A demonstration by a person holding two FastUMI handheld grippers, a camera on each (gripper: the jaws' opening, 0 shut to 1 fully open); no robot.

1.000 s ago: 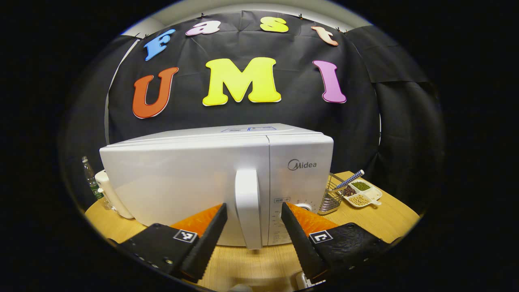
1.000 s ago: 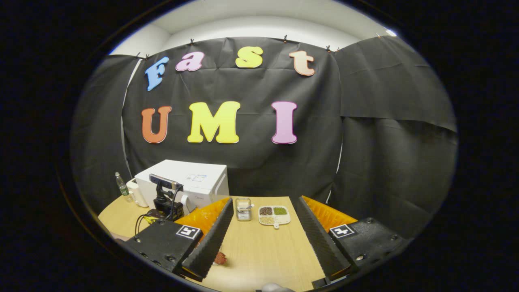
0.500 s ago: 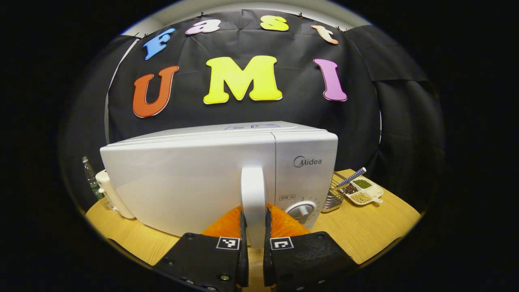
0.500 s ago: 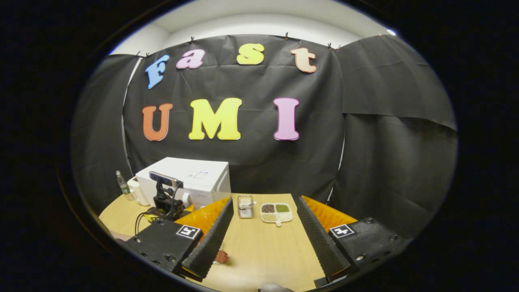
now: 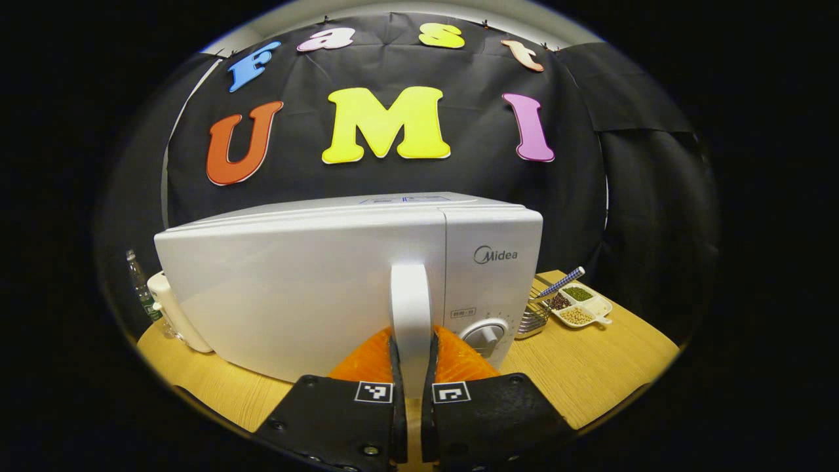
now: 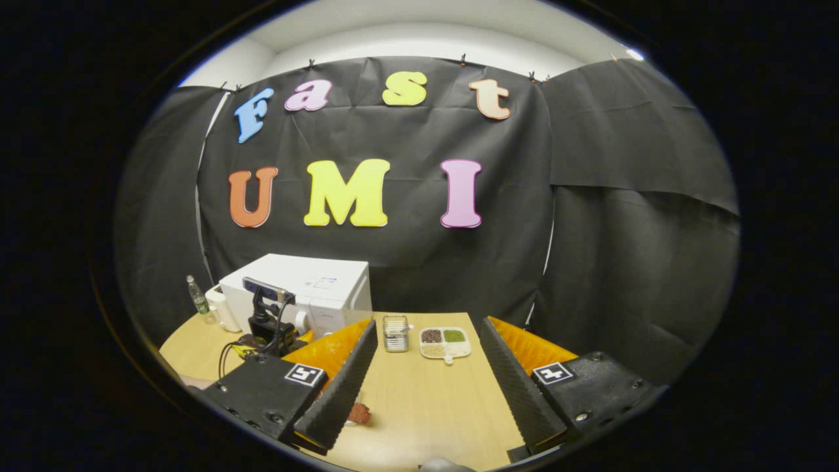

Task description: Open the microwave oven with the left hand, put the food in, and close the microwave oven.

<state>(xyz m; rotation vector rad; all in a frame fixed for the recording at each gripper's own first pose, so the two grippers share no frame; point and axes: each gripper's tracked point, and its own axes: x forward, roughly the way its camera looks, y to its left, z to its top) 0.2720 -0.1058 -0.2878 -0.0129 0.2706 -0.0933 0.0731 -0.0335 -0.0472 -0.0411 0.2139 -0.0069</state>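
Observation:
A white microwave oven (image 5: 295,275) stands on the wooden table, its door still flat against the body. My left gripper (image 5: 411,367) is shut on the door's white vertical handle (image 5: 409,301), a finger pressed on each side. In the right gripper view the microwave (image 6: 308,292) sits at the far left with the left gripper (image 6: 265,328) in front of it. My right gripper (image 6: 426,373) hangs open above the table. A small reddish-brown piece of food (image 6: 358,413) lies on the table by its left finger, partly hidden.
A wire basket (image 5: 534,314) and a divided dish of beans (image 5: 580,308) stand right of the microwave, seen too as basket (image 6: 395,333) and dish (image 6: 444,343). A white jug (image 5: 174,314) and a bottle (image 5: 139,288) stand to its left.
My left gripper went from open around the handle to shut on it, and the microwave now looks slightly nearer. The right gripper has hardly moved.

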